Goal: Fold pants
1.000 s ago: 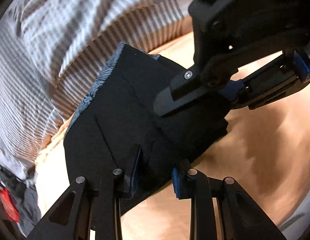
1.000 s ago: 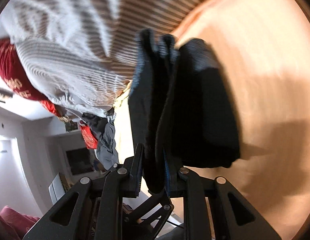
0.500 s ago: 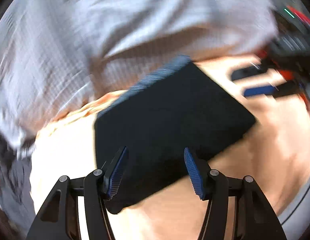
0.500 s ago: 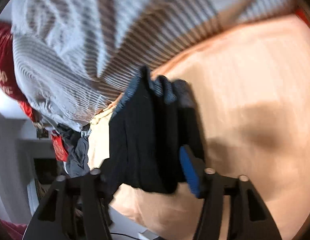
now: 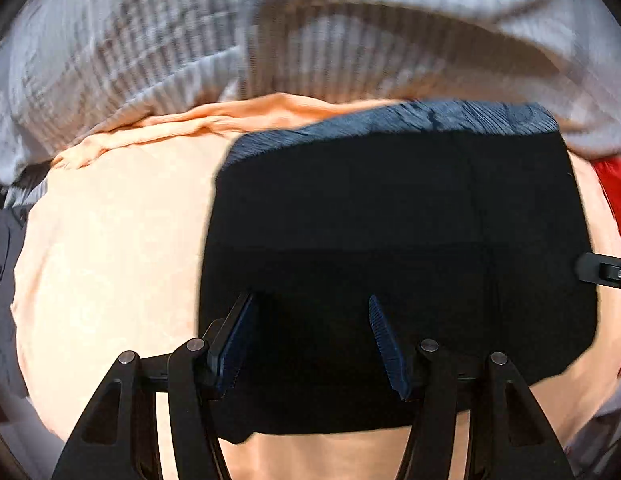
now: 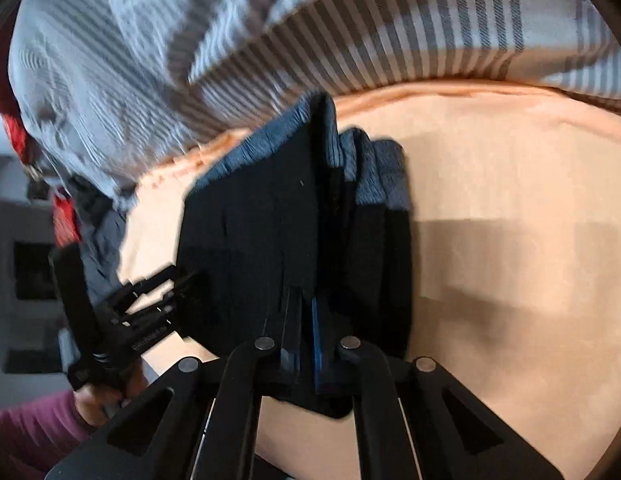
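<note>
The black pants (image 5: 390,220) lie folded into a compact rectangle on the peach bed sheet (image 5: 110,260), with a blue-grey ribbed waistband (image 5: 390,120) at the far edge. My left gripper (image 5: 310,328) is open, its blue pads spread over the near edge of the pants, holding nothing. In the right wrist view the folded pants (image 6: 270,220) show their stacked layers edge-on. My right gripper (image 6: 306,320) is shut on the near edge of the top layers. The left gripper (image 6: 150,304) shows at the left of that view.
A grey and white striped blanket (image 5: 270,32) is bunched behind the pants, also in the right wrist view (image 6: 350,40). Red fabric (image 5: 614,200) lies at the right edge. Dark clothing (image 6: 98,232) lies off the bed's left side.
My left gripper has let go and opened wide, now facing the flat folded pants. My right gripper opened half a second ago and has closed again on the pants' edge.
</note>
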Demonstrator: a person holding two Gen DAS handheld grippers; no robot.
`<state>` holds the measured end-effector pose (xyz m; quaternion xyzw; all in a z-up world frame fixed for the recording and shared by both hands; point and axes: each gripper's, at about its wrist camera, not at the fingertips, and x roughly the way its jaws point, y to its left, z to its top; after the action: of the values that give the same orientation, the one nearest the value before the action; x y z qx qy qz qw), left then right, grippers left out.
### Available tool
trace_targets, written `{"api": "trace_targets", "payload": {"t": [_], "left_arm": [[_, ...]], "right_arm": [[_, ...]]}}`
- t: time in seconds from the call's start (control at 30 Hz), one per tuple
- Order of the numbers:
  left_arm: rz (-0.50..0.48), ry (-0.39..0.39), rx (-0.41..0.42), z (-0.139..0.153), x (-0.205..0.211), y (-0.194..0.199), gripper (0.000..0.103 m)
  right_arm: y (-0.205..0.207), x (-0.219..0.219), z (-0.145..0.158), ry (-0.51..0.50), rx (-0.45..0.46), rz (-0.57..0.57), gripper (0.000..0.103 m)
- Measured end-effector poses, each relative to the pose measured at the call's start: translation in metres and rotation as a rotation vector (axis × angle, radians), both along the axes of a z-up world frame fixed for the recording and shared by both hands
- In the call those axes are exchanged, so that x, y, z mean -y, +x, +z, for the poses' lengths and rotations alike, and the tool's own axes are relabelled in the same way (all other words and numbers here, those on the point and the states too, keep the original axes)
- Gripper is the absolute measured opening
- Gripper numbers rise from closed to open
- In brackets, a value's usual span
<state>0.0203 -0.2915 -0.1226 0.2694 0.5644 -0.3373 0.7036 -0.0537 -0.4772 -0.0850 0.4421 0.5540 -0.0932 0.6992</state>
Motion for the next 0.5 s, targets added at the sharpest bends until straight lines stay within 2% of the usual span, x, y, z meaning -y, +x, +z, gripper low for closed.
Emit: {"api": "trace_targets", "payload": {"t": [0.13, 0.23, 0.33, 0.5], "left_arm": [[-0.062, 0.002, 0.022, -0.004, 0.008, -0.021, 0.060], [-0.053, 0.000, 0.018, -0.005, 0.010, -0.019, 0.060], [-0.035, -0.009, -0.012, -0.003, 0.007, -0.014, 0.060], [-0.031, -0.004, -0.009, -0.002, 0.009, -0.017, 0.060]], "right_arm": [[-0.014, -0.002, -0.017, 0.028, -0.036, -0.043, 0.004], [-0.019, -0.001, -0.023, 0.042, -0.038, -0.086, 0.005], [-0.020, -0.002, -0.014, 0.015, -0.052, -0.097, 0.009], [-0.026, 0.000, 0.009, -0.057, -0.088, -0.120, 0.010]]}}
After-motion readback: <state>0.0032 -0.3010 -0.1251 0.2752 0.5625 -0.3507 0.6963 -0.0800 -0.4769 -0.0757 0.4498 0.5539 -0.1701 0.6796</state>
